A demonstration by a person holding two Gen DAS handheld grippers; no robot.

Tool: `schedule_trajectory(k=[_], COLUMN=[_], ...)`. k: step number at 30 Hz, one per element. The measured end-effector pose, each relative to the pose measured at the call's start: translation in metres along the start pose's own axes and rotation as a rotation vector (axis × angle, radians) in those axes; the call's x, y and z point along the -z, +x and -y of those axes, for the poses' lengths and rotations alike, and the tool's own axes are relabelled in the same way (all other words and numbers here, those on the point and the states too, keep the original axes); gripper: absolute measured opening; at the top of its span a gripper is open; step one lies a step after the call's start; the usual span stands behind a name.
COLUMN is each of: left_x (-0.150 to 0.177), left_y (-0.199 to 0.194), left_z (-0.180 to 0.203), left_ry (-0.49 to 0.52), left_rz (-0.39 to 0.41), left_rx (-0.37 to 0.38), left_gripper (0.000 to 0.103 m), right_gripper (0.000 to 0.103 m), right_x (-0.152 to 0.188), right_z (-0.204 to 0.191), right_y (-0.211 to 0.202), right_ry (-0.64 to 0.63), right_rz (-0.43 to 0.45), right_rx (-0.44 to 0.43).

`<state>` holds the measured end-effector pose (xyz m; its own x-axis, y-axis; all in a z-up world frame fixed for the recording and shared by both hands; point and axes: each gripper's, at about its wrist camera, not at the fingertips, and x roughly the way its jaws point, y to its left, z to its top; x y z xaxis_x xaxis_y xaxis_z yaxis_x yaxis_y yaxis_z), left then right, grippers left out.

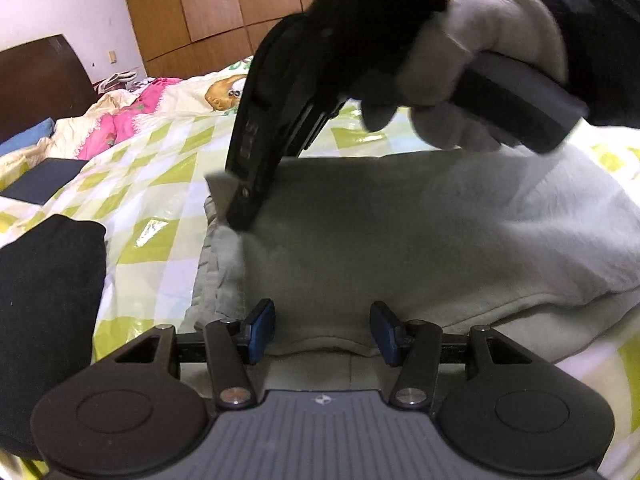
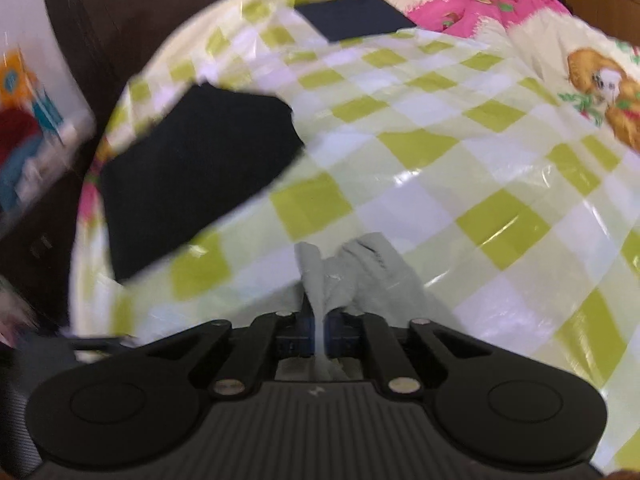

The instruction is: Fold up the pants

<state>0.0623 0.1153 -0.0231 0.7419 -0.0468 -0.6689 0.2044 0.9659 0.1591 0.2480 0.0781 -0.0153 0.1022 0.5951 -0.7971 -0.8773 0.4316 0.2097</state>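
**Pants half folded on the bed**

Pants (image 1: 400,240), pale grey, lie across the middle of the left wrist view on the checked bedspread (image 1: 152,184). The left gripper (image 1: 322,330) sits at bottom centre, fingers spread wide over the cloth, gripping nothing. A gloved hand (image 1: 472,68) holds the right gripper (image 1: 244,200) at the fabric's upper left edge.

In the right wrist view, the right gripper (image 2: 320,334) is clamped on a fold of the pants (image 2: 360,272) at bottom centre. A black garment (image 2: 192,168) lies left.

Pale grey pants (image 1: 400,240) lie ahead of the black left gripper (image 1: 322,332) with blue pads (image 1: 262,330), on a lime-and-white checked bed cover (image 1: 160,184).
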Motion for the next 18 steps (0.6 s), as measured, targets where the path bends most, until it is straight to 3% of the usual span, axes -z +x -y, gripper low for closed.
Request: schedule_trajectory(k=[1, 3, 6, 9, 12, 15, 18], left_x=[0.000, -0.001, -0.006, -0.014, -0.026, -0.038, -0.048], left_y=[-0.001, -0.004, -0.009, -0.014, -0.017, -0.016, -0.007], left_z=[0.001, 0.001, 0.003, 0.009, 0.023, 0.047, 0.074], left_ry=[0.007, 0.021, 0.044, 0.061, 0.072, 0.103, 0.142], left_rz=[-0.003, -0.016, -0.027, -0.008, 0.021, 0.047, 0.039], left_rx=[-0.004, -0.003, -0.008, -0.013, -0.008, 0.038, 0.097], left_gripper=[0.065, 0.065, 0.065, 0.065, 0.065, 0.065, 0.065], right_gripper=[0.014, 0.026, 0.035, 0.036, 0.039, 0.039, 0.039], right_x=[0.001, 0.008, 0.028, 0.071, 0.128, 0.182, 0.214], right_z=[0.005, 0.018, 0.040, 0.073, 0.104, 0.124, 0.135], right_y=[-0.007, -0.038, -0.093, -0.148, -0.188, -0.205, -0.209], right_ry=[0.033, 0.095, 0.174, 0.315, 0.472, 0.601, 0.671], right_rz=[0.030, 0.129, 0.247, 0.325, 0.345, 0.342, 0.375], right_rx=[-0.009, -0.032, 0.045, 0.132, 0.199, 0.184, 0.086])
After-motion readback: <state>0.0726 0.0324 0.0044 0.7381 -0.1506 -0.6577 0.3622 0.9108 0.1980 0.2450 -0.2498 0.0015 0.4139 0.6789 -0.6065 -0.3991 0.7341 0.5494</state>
